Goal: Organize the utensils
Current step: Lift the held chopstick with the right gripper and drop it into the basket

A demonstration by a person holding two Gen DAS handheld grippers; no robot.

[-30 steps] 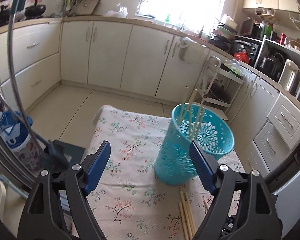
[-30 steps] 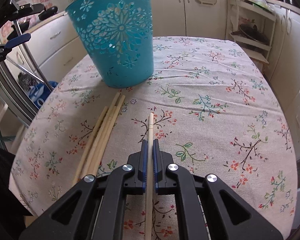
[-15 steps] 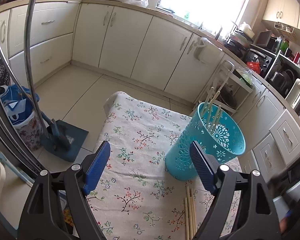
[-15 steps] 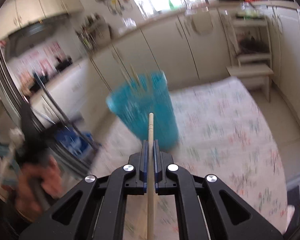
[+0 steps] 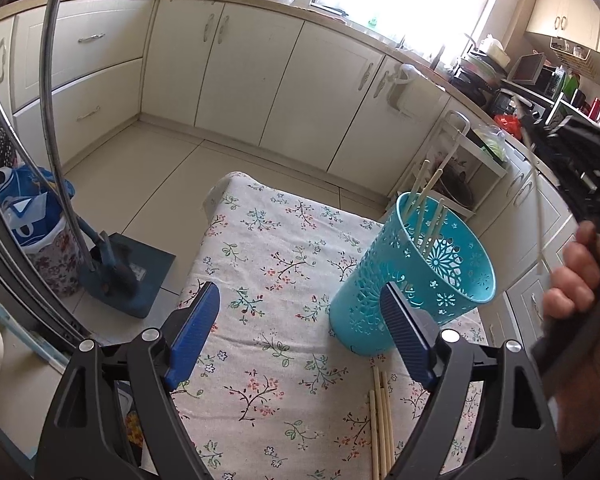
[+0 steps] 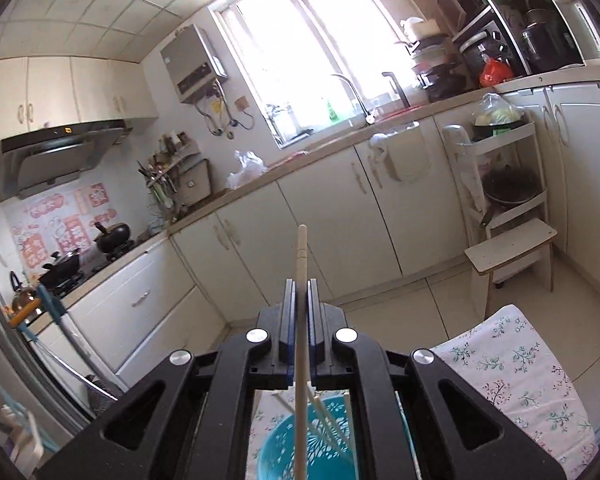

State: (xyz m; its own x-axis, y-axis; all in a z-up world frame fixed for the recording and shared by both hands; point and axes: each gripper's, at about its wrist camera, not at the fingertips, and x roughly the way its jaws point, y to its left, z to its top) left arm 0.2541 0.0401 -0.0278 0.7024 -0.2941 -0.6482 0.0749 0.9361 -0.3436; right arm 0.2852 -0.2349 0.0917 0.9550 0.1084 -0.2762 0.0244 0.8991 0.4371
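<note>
The right gripper (image 6: 299, 316) is pinching one chopstick (image 6: 301, 264), with the cup (image 6: 284, 448) sitting directly beneath its jaws. The left gripper (image 5: 300, 320) is hanging wide and empty, cup (image 5: 412, 280) just ahead-right, spare chopsticks (image 5: 380, 420) lying below. Risk: the lower tip is catching the sticks already inside or the rim, tipping the light cup.

You stand in a small kitchen: cream cabinets (image 6: 384, 216) run under a bright window (image 6: 308, 52), pale floor tiles (image 5: 140, 152) below. A range hood (image 6: 56, 152) hangs at left; a white shelf rack (image 6: 504, 184) stands at right.
</note>
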